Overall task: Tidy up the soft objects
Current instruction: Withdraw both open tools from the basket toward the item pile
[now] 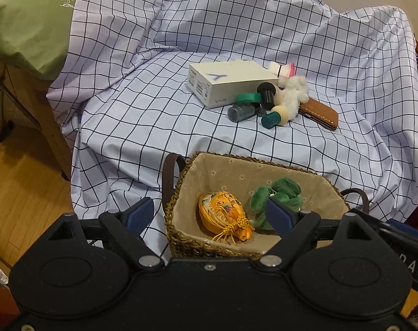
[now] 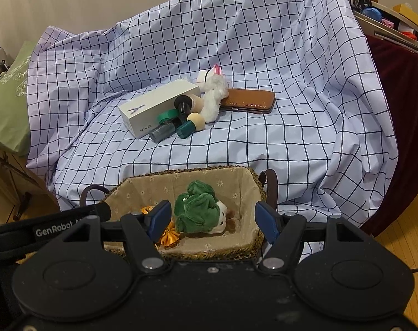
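Observation:
A woven basket (image 1: 178, 187) (image 2: 253, 176) with a beige liner sits at the front of the checked cloth. In it lie an orange embroidered pouch (image 1: 222, 215) (image 2: 167, 237) and a green plush toy (image 1: 280, 193) (image 2: 198, 209). A white fluffy plush (image 1: 293, 93) (image 2: 214, 93) lies further back among the hard items. My left gripper (image 1: 209, 218) is open and empty above the basket's near edge. My right gripper (image 2: 213, 220) is open and empty above the basket too.
By the white plush lie a white vivo box (image 1: 228, 82) (image 2: 156, 104), small bottles (image 1: 242, 111) (image 2: 164, 132), a teal-handled sponge (image 1: 275, 115) (image 2: 191, 125), a brown leather case (image 1: 319, 113) (image 2: 247, 100) and a pink-and-white item (image 1: 283, 69). A green pillow (image 1: 26, 24) lies left.

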`<action>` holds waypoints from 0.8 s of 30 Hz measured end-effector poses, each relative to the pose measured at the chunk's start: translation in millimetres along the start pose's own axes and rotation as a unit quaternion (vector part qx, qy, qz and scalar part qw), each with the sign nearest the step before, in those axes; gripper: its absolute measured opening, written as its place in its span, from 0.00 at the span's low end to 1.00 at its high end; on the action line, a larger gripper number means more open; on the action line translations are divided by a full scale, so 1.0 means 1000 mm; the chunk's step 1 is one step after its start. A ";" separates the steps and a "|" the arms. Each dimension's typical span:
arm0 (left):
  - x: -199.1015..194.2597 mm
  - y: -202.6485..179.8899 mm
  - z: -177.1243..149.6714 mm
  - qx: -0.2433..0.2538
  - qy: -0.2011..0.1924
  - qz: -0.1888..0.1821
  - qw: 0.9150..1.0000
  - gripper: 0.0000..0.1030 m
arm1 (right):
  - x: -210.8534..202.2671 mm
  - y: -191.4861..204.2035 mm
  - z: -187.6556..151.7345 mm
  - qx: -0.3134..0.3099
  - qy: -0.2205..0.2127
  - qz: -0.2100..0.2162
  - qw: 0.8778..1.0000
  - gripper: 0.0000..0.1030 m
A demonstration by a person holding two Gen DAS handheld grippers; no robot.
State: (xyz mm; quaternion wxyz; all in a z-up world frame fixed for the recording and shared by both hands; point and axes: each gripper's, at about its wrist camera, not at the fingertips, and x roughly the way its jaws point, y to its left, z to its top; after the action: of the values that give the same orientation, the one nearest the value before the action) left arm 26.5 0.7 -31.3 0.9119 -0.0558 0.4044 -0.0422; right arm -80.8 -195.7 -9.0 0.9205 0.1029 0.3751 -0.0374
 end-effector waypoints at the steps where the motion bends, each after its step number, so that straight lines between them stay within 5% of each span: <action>1: 0.000 0.000 0.000 0.000 0.000 0.001 1.000 0.82 | 0.001 0.000 0.000 0.000 0.001 0.000 1.000 0.65; 24: 0.019 -0.001 0.015 0.007 0.006 0.024 1.000 0.87 | 0.035 -0.005 0.010 0.005 0.045 -0.018 0.999 0.67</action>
State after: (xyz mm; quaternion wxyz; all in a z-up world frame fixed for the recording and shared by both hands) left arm 50.0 -2.0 -35.2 0.9106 -0.0395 0.4106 -0.0238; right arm -49.4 -202.6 -27.5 0.9013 0.1026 0.4178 -0.0516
